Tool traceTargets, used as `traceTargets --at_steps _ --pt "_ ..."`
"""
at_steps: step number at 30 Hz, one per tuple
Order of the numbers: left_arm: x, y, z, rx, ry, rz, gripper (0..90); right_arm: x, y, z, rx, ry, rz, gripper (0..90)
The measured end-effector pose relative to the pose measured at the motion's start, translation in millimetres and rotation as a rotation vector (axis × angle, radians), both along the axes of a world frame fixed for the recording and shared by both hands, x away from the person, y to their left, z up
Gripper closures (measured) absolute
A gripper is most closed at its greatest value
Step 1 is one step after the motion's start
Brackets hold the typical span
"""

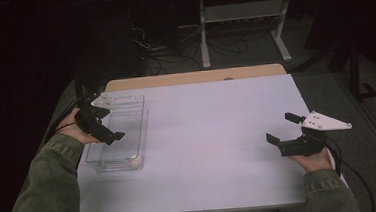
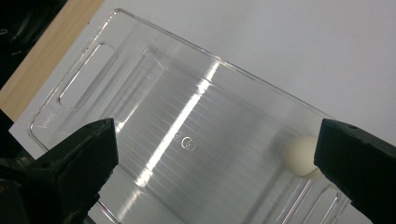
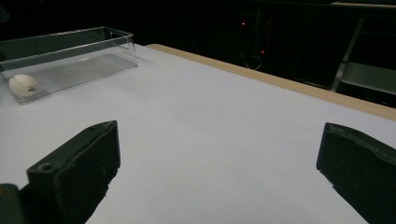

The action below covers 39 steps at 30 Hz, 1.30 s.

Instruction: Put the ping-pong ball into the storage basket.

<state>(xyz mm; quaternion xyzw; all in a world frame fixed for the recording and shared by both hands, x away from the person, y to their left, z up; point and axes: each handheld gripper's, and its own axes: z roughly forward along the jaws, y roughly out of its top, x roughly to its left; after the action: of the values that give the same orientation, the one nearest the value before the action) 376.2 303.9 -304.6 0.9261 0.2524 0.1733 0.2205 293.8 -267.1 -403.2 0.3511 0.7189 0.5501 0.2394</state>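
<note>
A clear plastic bin [image 1: 121,118] stands at the table's left side, with a white ball [image 1: 136,161] resting in its near corner. My left gripper [image 1: 111,124] hovers over the bin, open with nothing between its jaws. In the left gripper view, the bin's floor [image 2: 187,126] lies below my left gripper [image 2: 217,149], and the ball [image 2: 299,156] sits beside the right-hand jaw. My right gripper [image 1: 280,127] hangs open above the table's right side, far from the bin. The right gripper view shows my right gripper [image 3: 219,154] over bare table, with the bin [image 3: 70,51] and ball [image 3: 23,85] at far left.
The white table top [image 1: 208,134] has a wooden strip [image 1: 194,77] along its far edge. Beyond it, a white metal frame [image 1: 242,17] and loose cables [image 1: 172,57] stand on the dark floor. A cable trails from each gripper.
</note>
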Motion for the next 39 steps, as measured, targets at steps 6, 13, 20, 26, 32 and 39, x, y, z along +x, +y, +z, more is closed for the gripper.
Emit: traceTargets --at_steps 6,13,20,26,32,39 --pt "-7.9 8.9 -0.1 -0.054 -0.028 0.024 0.0 -0.2 0.4 0.1 0.000 0.000 0.000 0.0" --pt "-16.1 14.3 -2.0 -0.087 -0.056 0.038 0.0 -0.1 0.6 0.0 -0.001 0.002 0.000 0.0" --pt "-22.1 17.4 -5.4 -0.101 -0.067 0.051 0.0 -0.1 1.0 -0.1 -0.003 0.003 0.001 0.0" --pt "-26.1 20.6 -7.1 -0.120 -0.080 0.062 0.0 -0.2 0.9 0.0 -0.002 0.002 0.001 0.0" --pt "-31.4 25.1 -8.3 -0.151 -0.102 0.084 0.0 -0.1 0.8 0.0 -0.002 0.002 0.001 0.0" --pt "-36.3 30.9 -13.7 -0.191 -0.116 0.108 0.0 -0.3 1.0 0.0 -0.004 0.002 0.001 0.0"
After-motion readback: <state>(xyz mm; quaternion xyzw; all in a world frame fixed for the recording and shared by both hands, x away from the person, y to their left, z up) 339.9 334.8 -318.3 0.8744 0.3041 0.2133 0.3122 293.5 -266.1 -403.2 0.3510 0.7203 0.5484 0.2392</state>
